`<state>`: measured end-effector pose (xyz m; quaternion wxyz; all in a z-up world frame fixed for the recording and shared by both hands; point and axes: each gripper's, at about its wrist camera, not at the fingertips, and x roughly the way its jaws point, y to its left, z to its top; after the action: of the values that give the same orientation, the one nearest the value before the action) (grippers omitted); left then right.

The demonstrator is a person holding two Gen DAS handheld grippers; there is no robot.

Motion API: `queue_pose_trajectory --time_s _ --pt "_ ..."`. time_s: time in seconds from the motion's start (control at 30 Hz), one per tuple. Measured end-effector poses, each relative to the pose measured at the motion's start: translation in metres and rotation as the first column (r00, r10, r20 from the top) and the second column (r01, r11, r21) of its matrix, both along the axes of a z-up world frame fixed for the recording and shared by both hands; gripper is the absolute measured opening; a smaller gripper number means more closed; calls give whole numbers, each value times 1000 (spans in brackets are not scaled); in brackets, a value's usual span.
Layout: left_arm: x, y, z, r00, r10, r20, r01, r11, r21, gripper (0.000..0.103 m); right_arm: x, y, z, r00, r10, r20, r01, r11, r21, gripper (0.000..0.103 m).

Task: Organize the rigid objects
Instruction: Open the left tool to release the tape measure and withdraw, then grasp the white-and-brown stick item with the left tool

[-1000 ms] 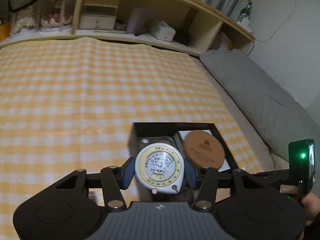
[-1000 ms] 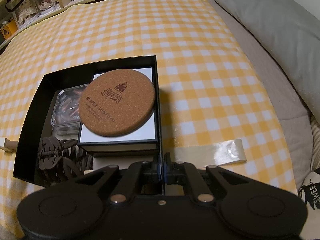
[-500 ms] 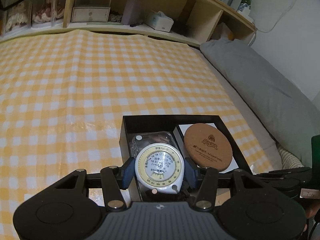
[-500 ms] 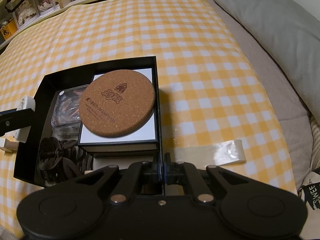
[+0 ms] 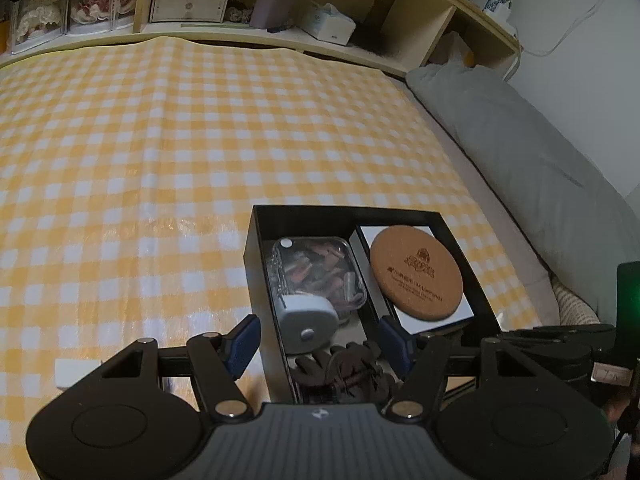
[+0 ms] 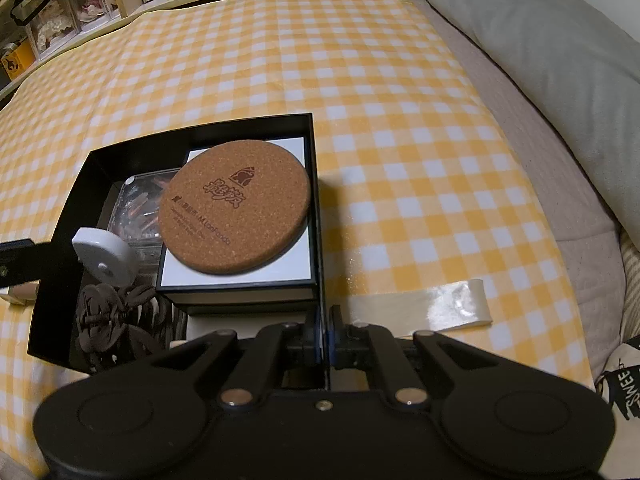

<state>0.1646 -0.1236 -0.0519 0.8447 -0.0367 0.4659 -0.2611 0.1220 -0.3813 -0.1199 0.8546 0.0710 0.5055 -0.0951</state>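
Left gripper angled down over black box, jaws opening, tape measure loose between pads. Right gripper lower centre, pinching box wall.

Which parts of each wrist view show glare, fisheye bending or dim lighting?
Right wrist: glare on the glossy tape strip; checks of the yellow cloth bow outward. Left wrist: dim, shelf edge curves, green lamp glow at right.
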Motion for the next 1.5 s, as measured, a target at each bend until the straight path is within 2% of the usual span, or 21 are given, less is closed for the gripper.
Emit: queue_pose_trajectory --time_s 0.23,0.33,0.4,0.6,1.0,1.17,1.33,1.5 --pt "-9 -4 3 1000 -21 -19 22 999 29 67 0 -2 1 1000 -2 5 2 1000 0 4" --pt "-12 -3 5 999 -31 -15 32 999 30 77 0 -3 3 1000 -4 9 4 1000 4 4" --pt "-13 -2 7 999 -33 -5 33 999 31 88 0 -3 3 1000 -3 9 3 1000 3 4" --pt "-17 0 12 1000 -27 9 26 999 23 101 -1 -2 3 1000 -3 9 3 1000 3 4" --pt "-27 3 15 1000 -5 4 5 998 63 103 -1 -1 4 1000 -4 10 4 1000 1 4" --pt "-28 18 24 998 22 62 -27 995 92 103 -1 -1 4 1000 -2 10 2 1000 0 4" --pt "-13 48 29 989 121 85 -131 984 119 103 -1 -2 4 1000 -3 11 3 1000 0 4" --pt "6 79 21 970 242 37 -245 961 129 103 -3 -1 5 1000 -4 12 4 1000 1 4"
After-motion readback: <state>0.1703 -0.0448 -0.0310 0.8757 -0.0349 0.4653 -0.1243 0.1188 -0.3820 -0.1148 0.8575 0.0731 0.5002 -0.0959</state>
